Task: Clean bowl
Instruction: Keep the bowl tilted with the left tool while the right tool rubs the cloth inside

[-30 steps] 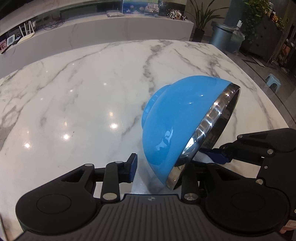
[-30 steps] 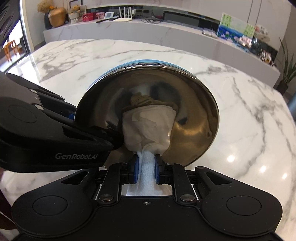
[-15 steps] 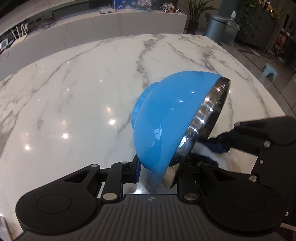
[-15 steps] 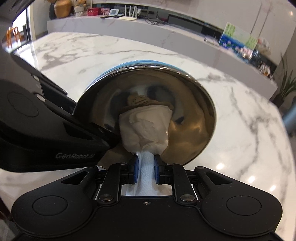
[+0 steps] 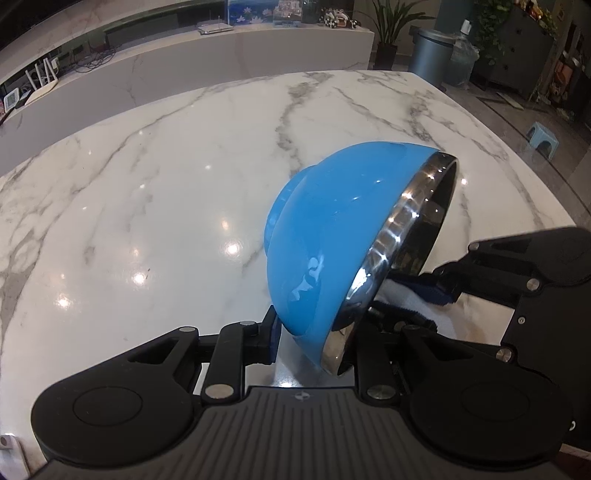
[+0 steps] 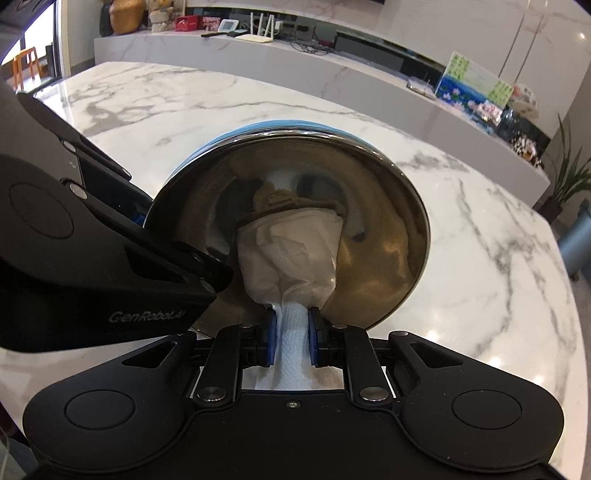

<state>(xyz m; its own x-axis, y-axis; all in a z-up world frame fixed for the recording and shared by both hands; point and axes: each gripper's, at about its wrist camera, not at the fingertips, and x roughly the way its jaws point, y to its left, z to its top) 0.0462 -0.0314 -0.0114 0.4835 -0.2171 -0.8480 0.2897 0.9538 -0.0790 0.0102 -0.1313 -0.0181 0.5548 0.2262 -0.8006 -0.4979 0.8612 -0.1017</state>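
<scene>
a blue bowl (image 5: pixel 332 236) with a shiny steel inside (image 6: pixel 369 206) is held on its side above a white marble table (image 5: pixel 147 192). the left gripper (image 5: pixel 314 336) is clamped on the bowl's lower rim. the right gripper (image 6: pixel 290 332) is squeezed tight on a white paper towel (image 6: pixel 291 251) whose wad presses into the bowl's inside.

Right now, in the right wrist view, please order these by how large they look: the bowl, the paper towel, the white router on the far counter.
1. bowl, largest, but it is near the camera.
2. paper towel, smaller, bunched inside the bowl.
3. white router, smallest, though it is far away, so true size is unsure.
</scene>
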